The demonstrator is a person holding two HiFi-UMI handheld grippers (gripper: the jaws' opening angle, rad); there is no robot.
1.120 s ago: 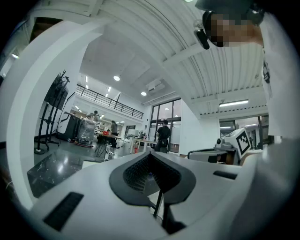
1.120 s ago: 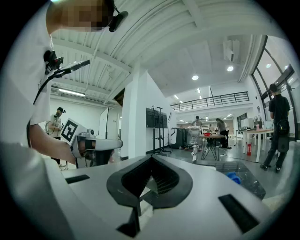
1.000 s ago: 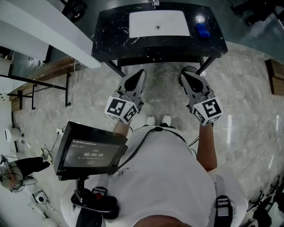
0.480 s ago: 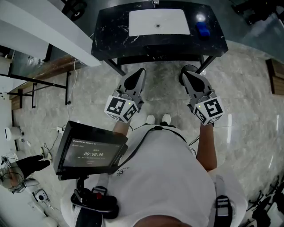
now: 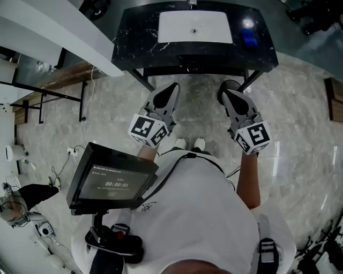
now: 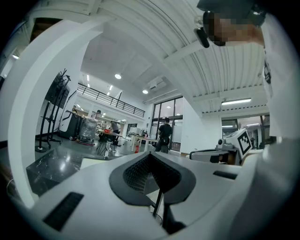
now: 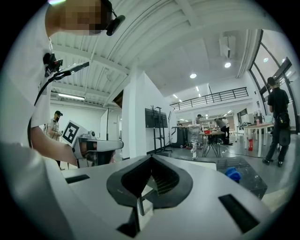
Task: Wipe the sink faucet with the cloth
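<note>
My left gripper [image 5: 171, 89] and right gripper [image 5: 225, 92] are both clenched, empty, held level near the black vanity [image 5: 134, 40]. Blue cloth [image 5: 247, 36] lies beside the white sink basin [image 5: 177, 29].

Cloth [image 5: 247, 36] lies on the counter [image 5: 134, 37] right of the basin [image 5: 177, 24]; faucet [image 5: 192, 2] behind.

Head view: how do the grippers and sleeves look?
Left gripper and right gripper: pale grey tapered shells, dark-lined tongs, each with a white cube bearing black square markers. The person wears a white short-sleeved shirt crossed by a black cable.
</note>
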